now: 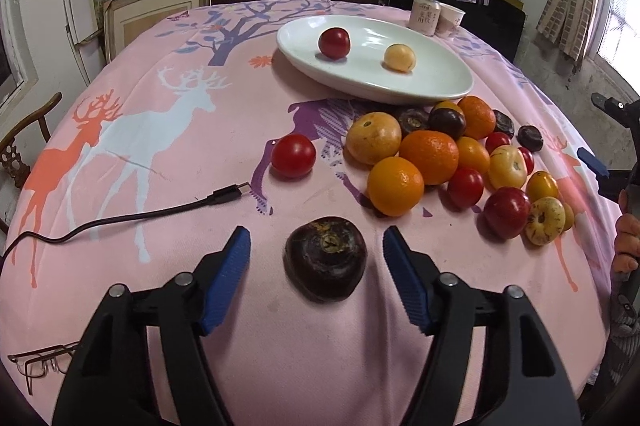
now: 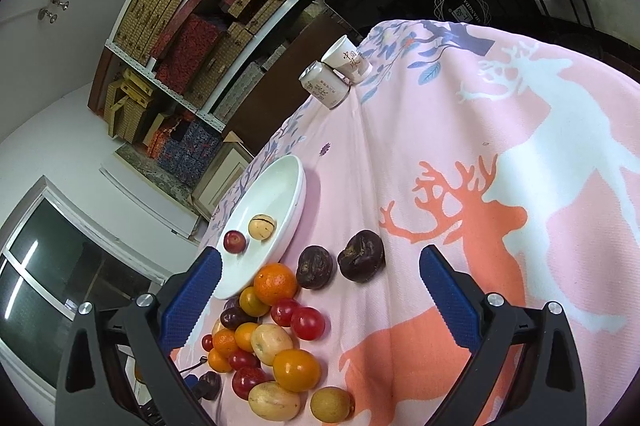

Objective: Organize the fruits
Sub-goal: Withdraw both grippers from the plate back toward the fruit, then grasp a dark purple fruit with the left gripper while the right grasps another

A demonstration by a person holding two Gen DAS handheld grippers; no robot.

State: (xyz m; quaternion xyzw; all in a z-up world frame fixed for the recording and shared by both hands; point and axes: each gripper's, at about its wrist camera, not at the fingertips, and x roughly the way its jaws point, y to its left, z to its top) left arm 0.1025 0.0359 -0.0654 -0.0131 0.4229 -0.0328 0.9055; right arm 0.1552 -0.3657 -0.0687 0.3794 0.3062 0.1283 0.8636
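I'm holding my left gripper [image 1: 316, 258] with its jaws spread around a dark chestnut-like fruit [image 1: 326, 258] lying on the pink tablecloth [image 1: 180, 145], pads not touching it. My right gripper [image 2: 320, 290] is hanging wide apart, holding nothing. Just beyond, the fruit pile [image 1: 452, 153] is crowding the white plate [image 1: 440, 81], which is carrying a red fruit [image 1: 334, 43] and a yellow one [image 1: 399, 57]. A black cable [image 1: 160, 211] is lying to the left.

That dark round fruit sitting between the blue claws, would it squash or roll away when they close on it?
The dark fruit looks firm-skinned, so it probably won't squash. Its squat, rounded shape may nudge sideways if one pad of the left gripper touches first. The soft tablecloth should damp any rolling.
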